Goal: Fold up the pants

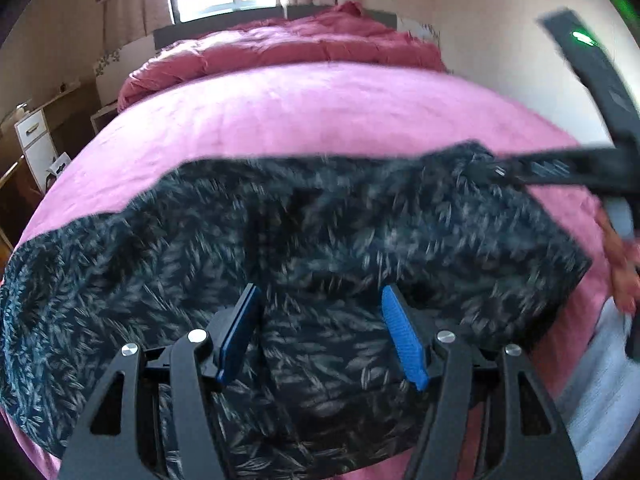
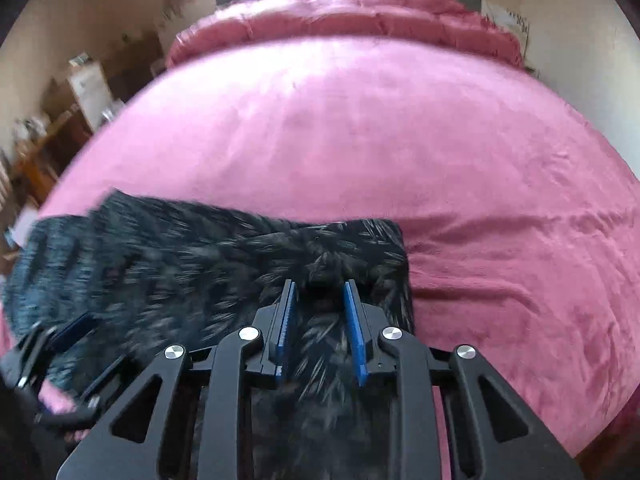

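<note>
Dark pants with a pale leaf print (image 1: 304,240) lie across the near part of a pink bed (image 1: 300,112). My left gripper (image 1: 320,289) hovers over their middle, open, blue pads wide apart with only flat cloth below. In the left wrist view, my right gripper (image 1: 500,170) reaches in from the right onto the pants' far right corner, where the cloth is bunched up. In the right wrist view, the right gripper (image 2: 319,282) has its pads close together, with a fold of the pants (image 2: 168,264) gathered between them. The left gripper (image 2: 86,350) shows blurred at the lower left.
A rumpled darker pink quilt (image 1: 280,44) lies at the head of the bed below a window. A white cabinet (image 1: 36,140) and wooden furniture stand along the left wall. A hand (image 1: 624,264) shows at the right edge. Bare sheet (image 2: 400,140) stretches beyond the pants.
</note>
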